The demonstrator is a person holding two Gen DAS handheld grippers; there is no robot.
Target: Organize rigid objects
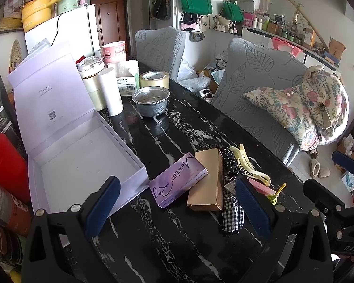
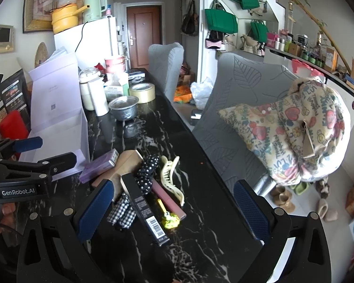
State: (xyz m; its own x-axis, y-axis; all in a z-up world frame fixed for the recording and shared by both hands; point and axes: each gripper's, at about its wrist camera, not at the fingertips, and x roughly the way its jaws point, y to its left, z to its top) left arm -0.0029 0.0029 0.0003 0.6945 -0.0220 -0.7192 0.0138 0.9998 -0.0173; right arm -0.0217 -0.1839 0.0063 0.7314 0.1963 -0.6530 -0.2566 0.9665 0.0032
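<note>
A cluster of small items lies on the black marble table (image 1: 177, 247). It holds a purple box (image 1: 179, 180), a gold box (image 1: 206, 181), a yellow hair claw (image 1: 250, 167), a dotted scrunchie (image 1: 230, 162) and a checked scrunchie (image 1: 232, 212). An open, empty lavender box (image 1: 82, 162) stands to their left. My left gripper (image 1: 177, 210) hovers open just before the purple box. My right gripper (image 2: 174, 212) is open above a long black box (image 2: 144, 205), a pink tube (image 2: 167, 198) and a yellow-green hair pin (image 2: 168, 217). The yellow hair claw (image 2: 171, 176) lies just beyond them.
Farther along the table stand a metal bowl (image 1: 151, 102), a tape roll (image 1: 154, 79), a white roll (image 1: 111, 92) and a cream flask (image 1: 92, 80). Two grey chairs (image 1: 254, 89) line the right side, one carrying a patterned cushion (image 1: 302, 108). Red and dark packages (image 1: 4, 165) crowd the left edge.
</note>
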